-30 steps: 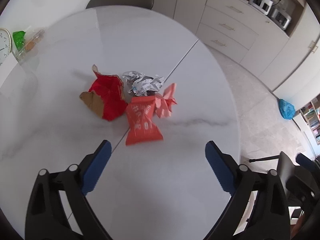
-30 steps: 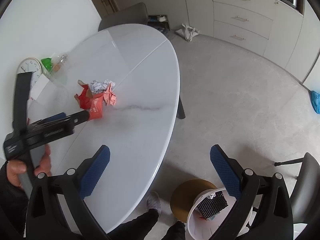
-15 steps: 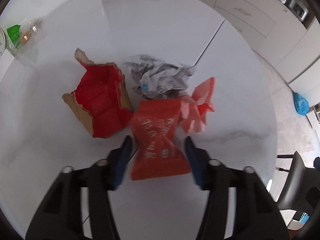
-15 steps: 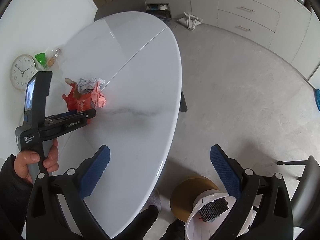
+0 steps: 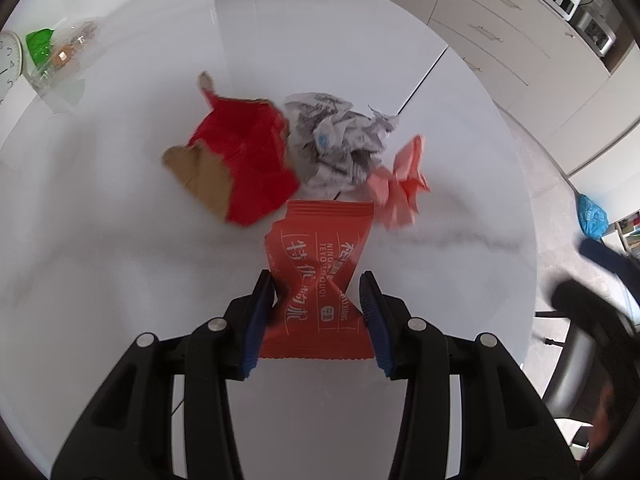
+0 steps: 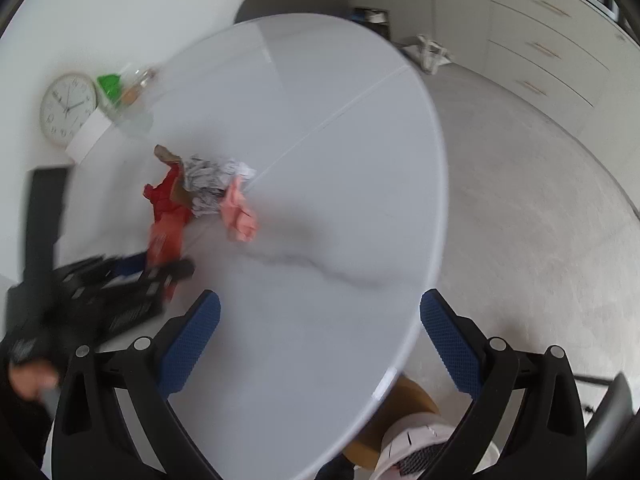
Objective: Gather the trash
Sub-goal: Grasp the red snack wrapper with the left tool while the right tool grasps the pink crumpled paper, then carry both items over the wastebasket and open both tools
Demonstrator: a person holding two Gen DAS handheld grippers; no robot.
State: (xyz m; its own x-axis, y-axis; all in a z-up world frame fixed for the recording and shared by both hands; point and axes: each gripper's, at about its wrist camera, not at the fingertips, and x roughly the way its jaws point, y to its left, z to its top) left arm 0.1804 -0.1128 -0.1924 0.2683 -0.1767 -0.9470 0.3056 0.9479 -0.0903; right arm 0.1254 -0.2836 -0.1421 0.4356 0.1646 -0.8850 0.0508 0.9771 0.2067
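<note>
In the left wrist view my left gripper (image 5: 318,312) is shut on an orange snack wrapper (image 5: 320,280) with white print, pinching it at its waist on the white oval table (image 5: 120,260). Beyond it lie a torn red and brown paper bag (image 5: 240,164), a crumpled printed paper (image 5: 336,144) and a pink crumpled paper (image 5: 400,184). In the right wrist view my right gripper (image 6: 320,344) is open and empty above the table's near edge. The same trash pile (image 6: 200,188) and the blurred left gripper (image 6: 120,284) show at the left.
A white bin (image 6: 416,448) stands on the floor below the table edge, beside a brown round object (image 6: 400,404). A clock (image 6: 68,108) and a clear bag with green contents (image 6: 120,88) sit at the table's far left. Cabinets (image 6: 560,40) line the far wall.
My left gripper moved forward and closed on the orange wrapper. My right gripper swung from over the floor towards the table.
</note>
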